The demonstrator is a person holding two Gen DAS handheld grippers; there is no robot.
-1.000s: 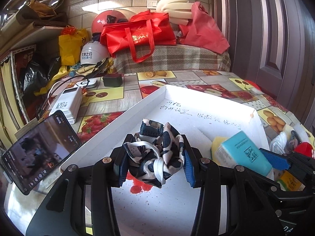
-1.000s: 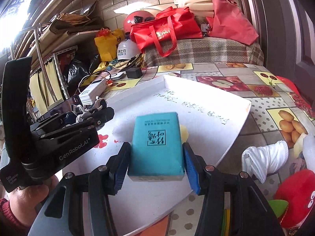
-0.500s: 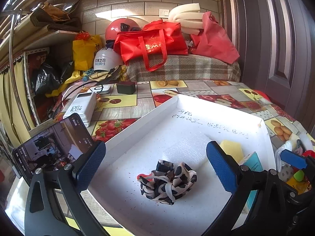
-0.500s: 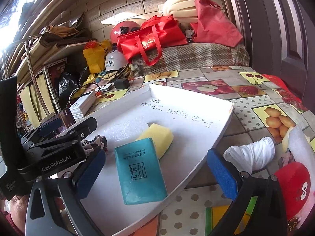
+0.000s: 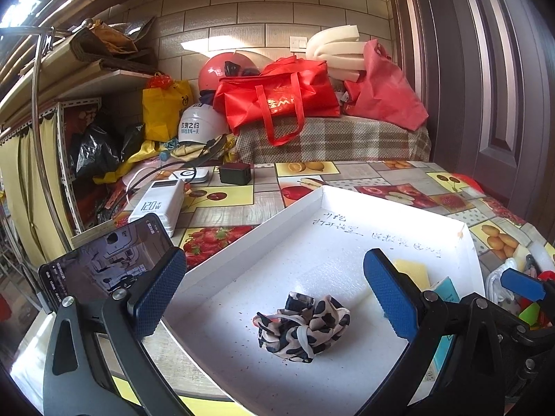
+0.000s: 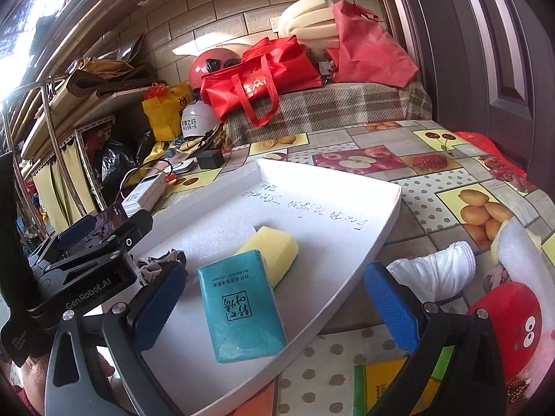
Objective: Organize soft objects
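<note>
So one worktop [image 5: 347,176] here, covered in a fruit-print oilcloth, and sitting on it is one big shallow white foam tray [image 5: 242,242] with some handwriting on its floor. Three soft things lie inside the tray: one teal plastic-wrapped tissue pack [image 6: 241,306], one yellow sponge block [image 6: 277,248] tucked partly under the far end of that pack, and one crumpled black-and-cream patterned scrunchie [image 5: 303,326] lying apart from both, toward the left side of the tray.

Two hand-held grippers, both spread wide and gripping nothing. The left hand-held gripper [image 5: 277,298] hangs over the near part of the tray with the scrunchie sitting loose between its blue pads, not touched by either. The right hand-held gripper [image 6: 274,305] has the tissue pack between its pads, also clear of both; its right finger is outside the tray rim.

Off the tray to the right: one rolled white cloth [image 6: 437,270] and one red plush toy with googly eyes [image 6: 510,326], near each other on the worktop. To the left there's one black smartphone [image 5: 104,263] propped up with its screen on, and just behind it one white power bank [image 5: 158,206].
</note>
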